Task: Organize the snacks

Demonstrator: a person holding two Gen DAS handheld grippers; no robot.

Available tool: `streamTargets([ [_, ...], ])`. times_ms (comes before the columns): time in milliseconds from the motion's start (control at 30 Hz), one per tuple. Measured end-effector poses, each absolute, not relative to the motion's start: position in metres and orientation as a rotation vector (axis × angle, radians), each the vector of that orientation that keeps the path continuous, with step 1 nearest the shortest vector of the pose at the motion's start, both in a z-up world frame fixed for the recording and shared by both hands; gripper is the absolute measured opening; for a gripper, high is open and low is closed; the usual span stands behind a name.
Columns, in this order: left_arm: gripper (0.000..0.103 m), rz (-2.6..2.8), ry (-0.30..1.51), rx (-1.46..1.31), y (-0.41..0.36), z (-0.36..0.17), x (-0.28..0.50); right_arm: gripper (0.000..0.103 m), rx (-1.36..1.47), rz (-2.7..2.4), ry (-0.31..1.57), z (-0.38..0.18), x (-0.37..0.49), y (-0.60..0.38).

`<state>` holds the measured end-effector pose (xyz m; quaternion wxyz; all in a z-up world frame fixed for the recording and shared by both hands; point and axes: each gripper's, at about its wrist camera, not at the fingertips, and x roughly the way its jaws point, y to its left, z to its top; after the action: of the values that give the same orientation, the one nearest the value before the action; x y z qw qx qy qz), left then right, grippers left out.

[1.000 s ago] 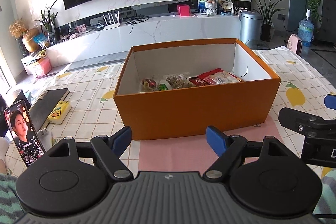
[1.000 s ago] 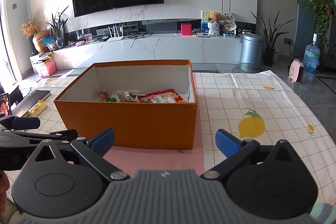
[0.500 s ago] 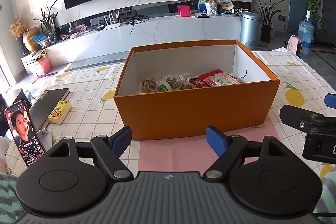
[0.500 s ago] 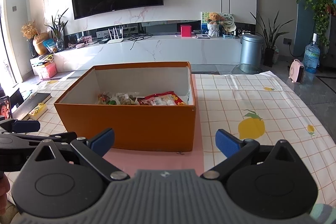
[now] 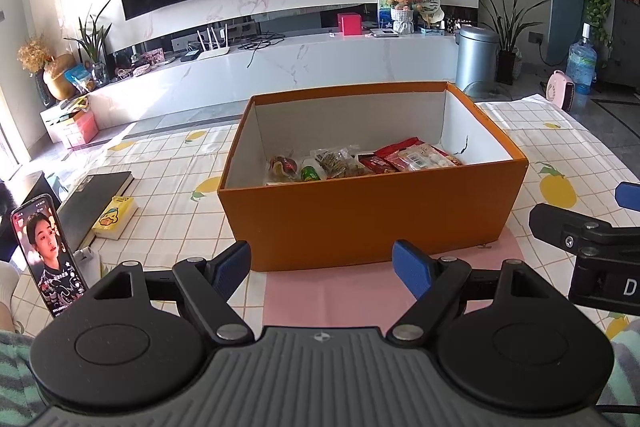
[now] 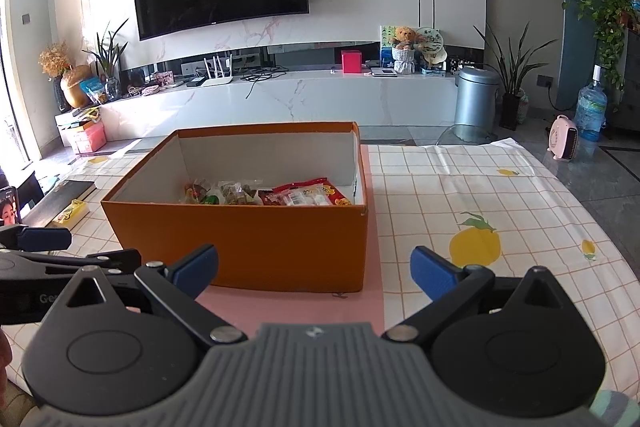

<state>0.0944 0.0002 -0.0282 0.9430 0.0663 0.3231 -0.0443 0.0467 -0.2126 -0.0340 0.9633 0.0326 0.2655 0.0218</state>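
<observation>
— Where are your snacks?
— Inside the box [image 5: 372,219], your snacks [image 5: 360,165] lie along its far wall; it sits on a pink mat [image 5: 332,299].
— Grippers?
— Your left gripper [image 5: 322,267] and right gripper [image 6: 314,271] hang before it, both spread, empty.

both wrist views near, facing box [image 5: 372,219]

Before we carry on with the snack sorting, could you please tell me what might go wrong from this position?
1. The left tool and right tool, both open and empty, sit close side by side near the orange box; reaching in together, they might collide.
2. The snack packets lie crowded in the box, so a pinch could catch two.
3. The propped phone stands near the left tool; a sideways swing may topple it.
</observation>
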Motion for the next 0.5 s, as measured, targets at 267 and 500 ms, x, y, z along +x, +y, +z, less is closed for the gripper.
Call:
streamTargets([
  [267, 0.094, -0.082, 0.664, 0.124, 0.0036, -0.0282, 0.0951, 0.099, 0.063, 0.048, 0.541, -0.0336, 0.0474, -0.2124],
  [500, 0.094, -0.082, 0.666, 0.121, 0.0052, -0.0280, 0.0959, 0.099, 0.067, 0.050, 0.545, -0.0344, 0.0481, -0.2123],
])
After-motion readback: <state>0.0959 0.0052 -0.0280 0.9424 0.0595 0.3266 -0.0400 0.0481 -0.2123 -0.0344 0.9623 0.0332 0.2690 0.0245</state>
